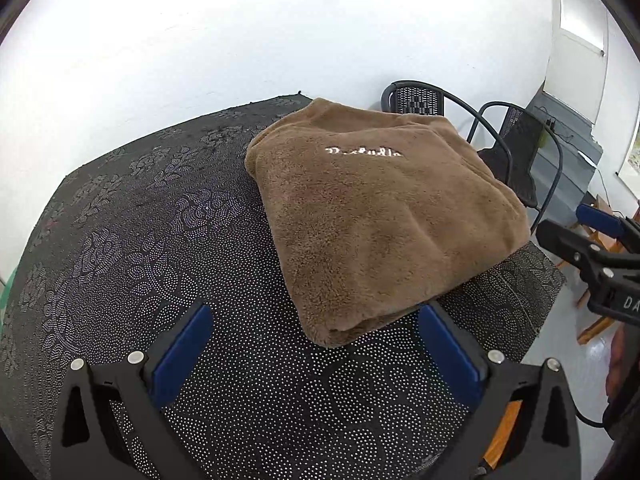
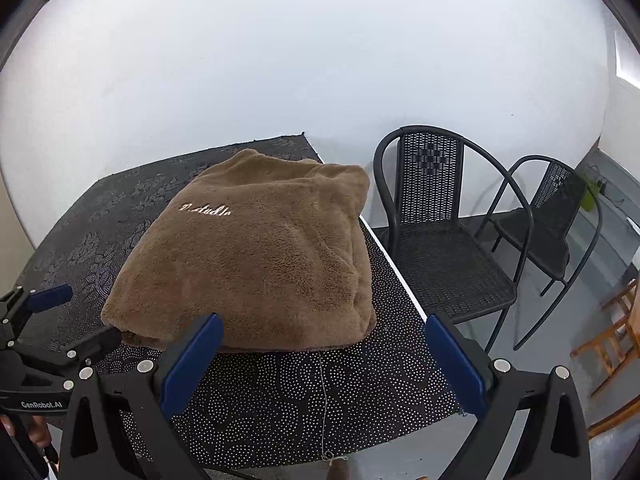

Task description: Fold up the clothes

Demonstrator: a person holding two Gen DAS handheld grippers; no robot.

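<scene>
Folded brown fleece garment (image 1: 380, 220) resting in a thick rectangular bundle on the right half of the worktop (image 1: 140, 240), white embroidered lettering (image 1: 363, 152) facing up, near edge stacked in several layers. Left hand-held gripper (image 1: 316, 340) spread wide and empty, hovering just short of the bundle's near corner; right hand-held gripper (image 2: 324, 348) likewise spread and empty, poised at the near edge, clear of the cloth.

Folding apparently near its end, judging by the compact shape. For any remaining fold or tidy-up: best to pinch all layers of one edge together rather than the top ply alone, lift both corners evenly, and lay the fold down square so the plush pile does not slip or bulge. Risk of the bundle sliding toward the worktop's right edge, already close.

Worktop draped in black cloth patterned with pale dotted flowers and scales. Plain white wall (image 2: 280, 60) behind. Two black metal chairs with woven backs (image 2: 432, 208) beside the worktop to the right; wooden furniture (image 2: 608, 332) partly visible further off on a grey floor.
</scene>
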